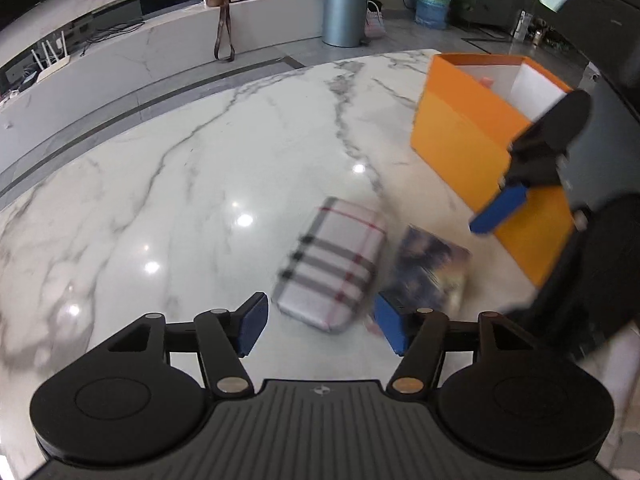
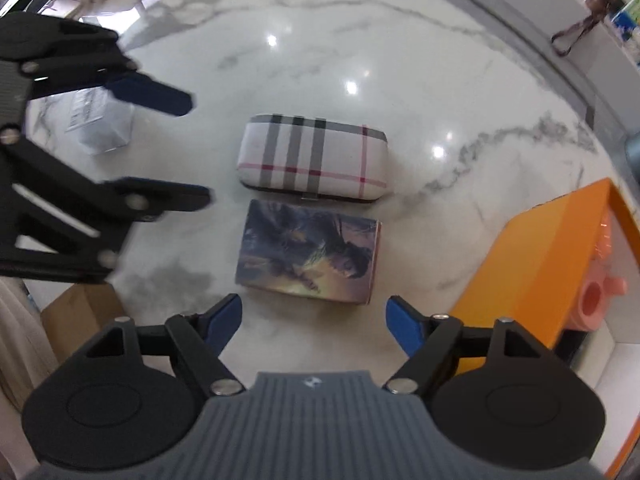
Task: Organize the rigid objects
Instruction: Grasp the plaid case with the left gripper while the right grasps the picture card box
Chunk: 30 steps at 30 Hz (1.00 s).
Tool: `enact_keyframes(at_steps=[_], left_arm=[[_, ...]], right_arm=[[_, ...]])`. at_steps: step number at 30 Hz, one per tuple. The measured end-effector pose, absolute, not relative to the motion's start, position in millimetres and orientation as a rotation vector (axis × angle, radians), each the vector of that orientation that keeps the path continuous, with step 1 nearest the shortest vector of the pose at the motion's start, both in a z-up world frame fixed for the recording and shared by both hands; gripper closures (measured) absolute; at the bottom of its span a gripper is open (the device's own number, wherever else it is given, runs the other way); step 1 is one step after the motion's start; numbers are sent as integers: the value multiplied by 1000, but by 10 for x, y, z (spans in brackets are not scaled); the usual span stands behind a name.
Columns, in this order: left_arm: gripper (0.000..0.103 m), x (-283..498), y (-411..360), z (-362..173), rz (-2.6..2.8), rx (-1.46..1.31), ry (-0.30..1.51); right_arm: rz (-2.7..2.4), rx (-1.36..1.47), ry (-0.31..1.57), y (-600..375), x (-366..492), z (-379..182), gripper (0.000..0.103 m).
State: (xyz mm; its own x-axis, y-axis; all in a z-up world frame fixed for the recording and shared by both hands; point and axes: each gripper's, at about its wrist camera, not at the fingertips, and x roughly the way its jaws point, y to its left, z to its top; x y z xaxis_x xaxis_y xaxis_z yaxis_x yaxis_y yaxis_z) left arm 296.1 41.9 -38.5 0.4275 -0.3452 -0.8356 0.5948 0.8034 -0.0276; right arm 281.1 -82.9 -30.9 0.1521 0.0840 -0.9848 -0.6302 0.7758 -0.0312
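A plaid case (image 1: 334, 264) (image 2: 314, 158) lies flat on the marble table (image 1: 180, 184). Beside it lies a picture-printed box (image 1: 430, 274) (image 2: 310, 256). An open orange box (image 1: 476, 136) (image 2: 540, 256) stands to the right and holds a pink plastic object (image 2: 600, 300). My left gripper (image 1: 322, 328) is open just short of the plaid case; it also shows in the right wrist view (image 2: 192, 144). My right gripper (image 2: 314, 328) is open and empty, hovering over the picture box. One of its fingers (image 1: 500, 208) shows in front of the orange box.
A clear plastic box (image 2: 100, 124) sits on the table to the left of the plaid case. A cardboard box (image 2: 80, 316) is below the table edge. A grey bin (image 1: 344, 12) and a water bottle (image 1: 432, 4) stand on the floor beyond the table.
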Motion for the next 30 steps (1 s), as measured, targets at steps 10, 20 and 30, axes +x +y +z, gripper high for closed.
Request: enact_keyframes(at_steps=[10,20,30], left_arm=[[17,3290,91,-716,-730,454,1007],[20,3268,-108,-745,-769,611,999],[26,2858,265,-686,-743,627,1088]], right_arm=[[615,-498,1411,-852,3090,-529,19],[667,-429,1438,-941,3130,-575,19],[672,-376,1438,-1001,2957,-565,29]])
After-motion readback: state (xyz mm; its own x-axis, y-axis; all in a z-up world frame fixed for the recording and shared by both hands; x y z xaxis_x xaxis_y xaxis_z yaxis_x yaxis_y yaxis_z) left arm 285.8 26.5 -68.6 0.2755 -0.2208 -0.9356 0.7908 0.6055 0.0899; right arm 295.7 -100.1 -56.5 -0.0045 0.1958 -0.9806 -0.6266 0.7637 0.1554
